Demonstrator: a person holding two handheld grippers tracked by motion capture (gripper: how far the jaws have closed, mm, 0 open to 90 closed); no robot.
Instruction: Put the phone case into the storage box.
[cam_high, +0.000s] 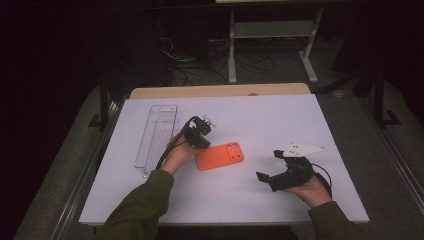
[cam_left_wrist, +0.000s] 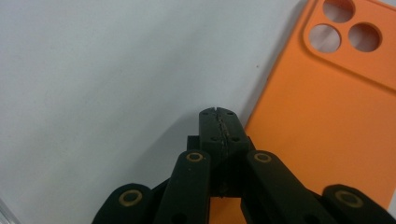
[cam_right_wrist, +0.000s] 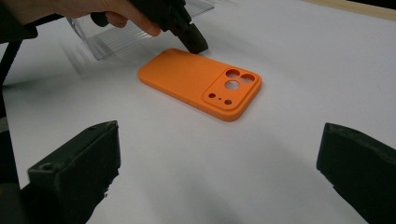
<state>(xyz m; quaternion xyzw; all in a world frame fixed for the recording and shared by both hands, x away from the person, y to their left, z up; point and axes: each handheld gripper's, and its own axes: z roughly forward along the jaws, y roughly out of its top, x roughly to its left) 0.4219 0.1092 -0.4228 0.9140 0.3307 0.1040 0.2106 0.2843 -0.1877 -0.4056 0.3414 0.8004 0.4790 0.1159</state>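
Note:
An orange phone case (cam_high: 220, 155) lies back up on the white table (cam_high: 260, 120), its camera holes toward the right. My left gripper (cam_high: 204, 144) is shut with nothing between its jaws, its tip low at the case's left edge; whether it touches I cannot tell. In the left gripper view the closed jaws (cam_left_wrist: 219, 122) meet beside the orange phone case (cam_left_wrist: 327, 107). My right gripper (cam_high: 270, 167) rests open at the right of the case, apart from it. In the right gripper view its wide jaws frame the orange phone case (cam_right_wrist: 201, 81), with the left gripper (cam_right_wrist: 196, 44) at the case's far edge.
A clear plastic tray (cam_high: 156, 134) lies at the table's left, beside my left hand. A white three-cornered plate (cam_high: 304, 149) sits on my right gripper. Beyond the table's far edge are a wooden strip (cam_high: 220, 91), cables and a metal frame (cam_high: 272, 35) on the dark floor.

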